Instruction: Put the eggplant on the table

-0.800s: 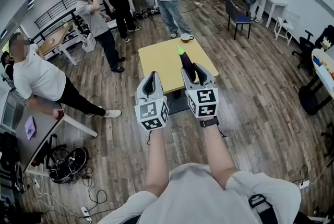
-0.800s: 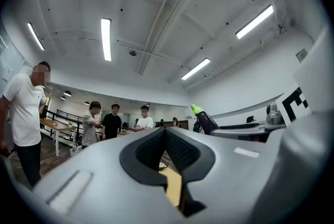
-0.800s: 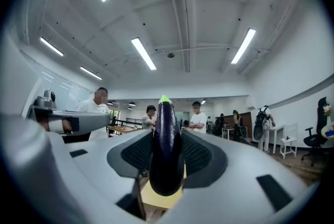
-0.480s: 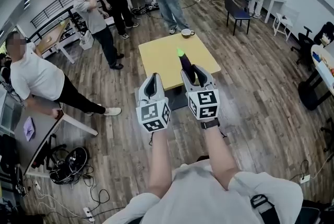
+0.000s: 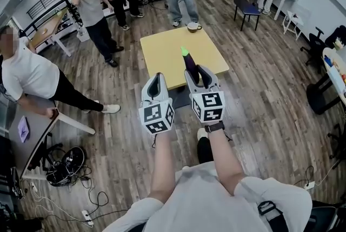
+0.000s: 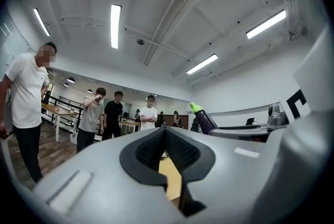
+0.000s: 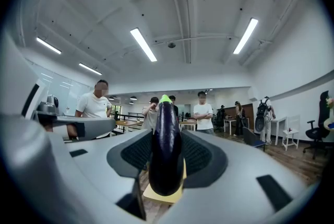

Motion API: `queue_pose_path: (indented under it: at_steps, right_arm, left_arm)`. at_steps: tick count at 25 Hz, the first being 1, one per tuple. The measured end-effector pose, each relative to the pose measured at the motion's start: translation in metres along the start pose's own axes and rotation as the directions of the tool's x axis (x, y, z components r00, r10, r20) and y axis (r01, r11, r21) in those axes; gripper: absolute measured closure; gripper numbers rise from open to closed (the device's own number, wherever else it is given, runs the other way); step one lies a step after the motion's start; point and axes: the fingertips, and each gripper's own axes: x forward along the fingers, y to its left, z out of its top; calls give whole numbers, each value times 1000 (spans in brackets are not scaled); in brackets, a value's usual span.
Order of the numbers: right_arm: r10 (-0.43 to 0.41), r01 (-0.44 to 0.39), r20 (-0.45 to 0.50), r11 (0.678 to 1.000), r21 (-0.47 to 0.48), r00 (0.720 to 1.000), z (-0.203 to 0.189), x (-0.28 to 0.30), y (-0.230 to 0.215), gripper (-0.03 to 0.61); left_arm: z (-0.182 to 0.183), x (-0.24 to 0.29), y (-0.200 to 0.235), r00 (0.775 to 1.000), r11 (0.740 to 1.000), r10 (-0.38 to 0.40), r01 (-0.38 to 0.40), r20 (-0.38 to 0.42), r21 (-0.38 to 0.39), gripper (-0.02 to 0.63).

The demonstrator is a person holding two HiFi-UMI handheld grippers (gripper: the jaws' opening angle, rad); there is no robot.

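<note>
Now nearer the table (image 5: 162, 52), the right gripper (image 5: 196, 75) still clamps the eggplant (image 5: 189, 61) between its jaws; left gripper (image 5: 157, 82) closed, empty.

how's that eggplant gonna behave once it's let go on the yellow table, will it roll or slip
The eggplant looks glossy and smooth, so it may slip in the right gripper, which clamps only one end. Its long rounded body would probably roll a little if laid on the table. It juts out without sagging, so it is likely stiff.
</note>
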Motion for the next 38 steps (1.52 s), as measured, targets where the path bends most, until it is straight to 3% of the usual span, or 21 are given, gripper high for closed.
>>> queue_pose_path:
  at_steps: [5, 15, 23, 29, 35, 38]
  right_arm:
    - [40, -40, 6, 998, 46, 999, -8, 63, -30, 403]
    - [129, -135, 95, 989, 62, 987, 36, 198, -87, 403]
    - [178, -182, 118, 983, 17, 977, 38, 274, -135, 403]
    - [161, -165, 87, 985, 41, 983, 10, 308, -186, 403]
    - [134, -136, 24, 986, 93, 991, -24, 346, -215, 403]
    - [140, -140, 5, 986, 96, 990, -35, 370, -218, 403]
  left_arm:
    - [-8, 60, 13, 1000, 999, 16, -15, -10, 32, 604]
    - [21, 191, 42, 997, 991, 67, -70, 27, 111, 604]
    - [18, 290, 52, 993, 988, 103, -108, 57, 107, 604]
    - [-7, 342, 44, 995, 993, 90, -92, 40, 73, 604]
    - [-33, 384, 54, 997, 987, 73, -69, -24, 144, 604]
    - [-46, 408, 64, 997, 991, 61, -55, -49, 119, 604]
